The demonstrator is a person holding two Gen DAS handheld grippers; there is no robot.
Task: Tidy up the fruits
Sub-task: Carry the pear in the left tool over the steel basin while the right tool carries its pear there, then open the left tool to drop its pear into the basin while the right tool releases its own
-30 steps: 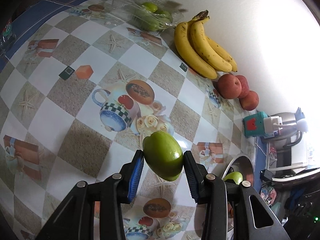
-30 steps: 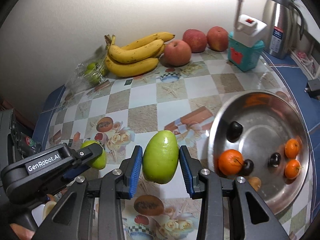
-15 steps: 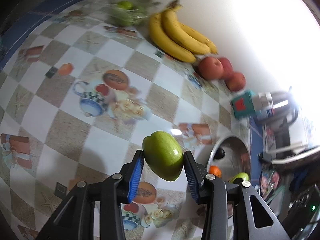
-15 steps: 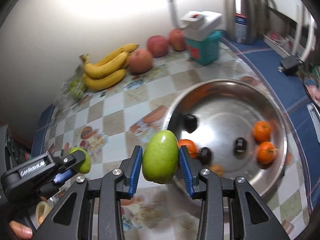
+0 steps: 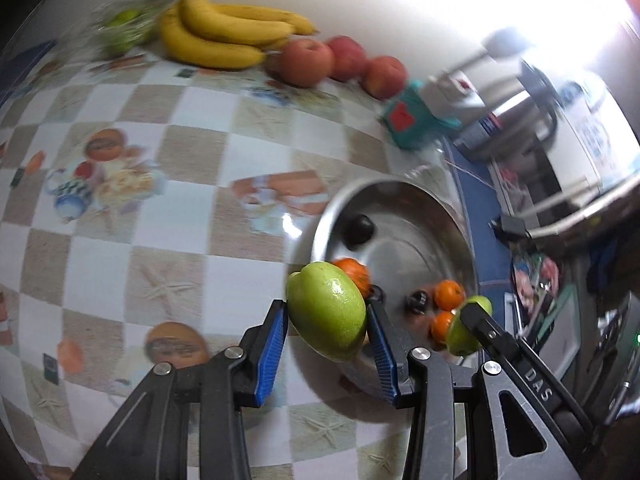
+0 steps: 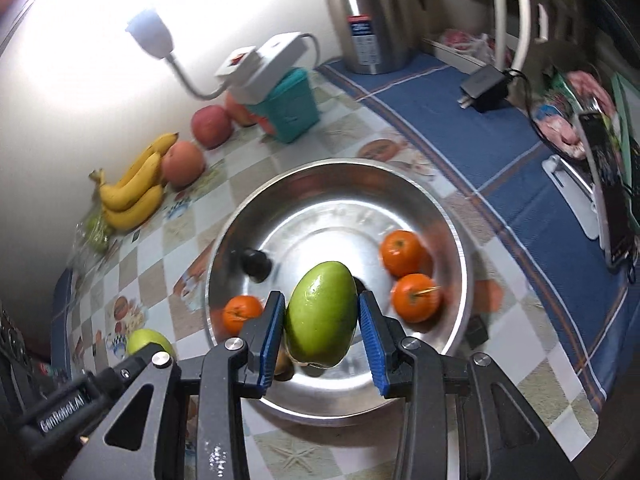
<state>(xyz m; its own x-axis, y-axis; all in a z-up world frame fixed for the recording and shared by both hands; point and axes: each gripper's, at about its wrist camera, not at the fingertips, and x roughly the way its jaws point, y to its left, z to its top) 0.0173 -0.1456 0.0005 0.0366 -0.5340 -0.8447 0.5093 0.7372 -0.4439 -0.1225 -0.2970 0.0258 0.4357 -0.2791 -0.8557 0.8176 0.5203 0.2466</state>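
Observation:
My left gripper (image 5: pixel 326 336) is shut on a green mango (image 5: pixel 327 316), held in the air over the near-left rim of the steel bowl (image 5: pixel 456 220). My right gripper (image 6: pixel 322 320) is shut on a second green mango (image 6: pixel 322 314), hanging over the bowl's (image 6: pixel 344 172) middle. The bowl holds three oranges (image 6: pixel 402 253) and several small dark fruits (image 6: pixel 256 265). In the right wrist view the left gripper and its mango (image 6: pixel 148 342) show at the lower left. In the left wrist view the right gripper's mango (image 5: pixel 466 330) shows at the right.
Bananas (image 5: pixel 224 34), three red apples (image 5: pixel 306 62) and a bag of green fruit (image 5: pixel 124 30) line the back wall. A teal box with a white lamp (image 6: pixel 288 108) and a steel kettle (image 6: pixel 372 16) stand behind the bowl. A charger (image 6: pixel 484 88) lies on the blue cloth.
Both grippers have carried their mangoes rightward from over the checked cloth to over the steel bowl, rolling as they went. Both grips are unchanged.

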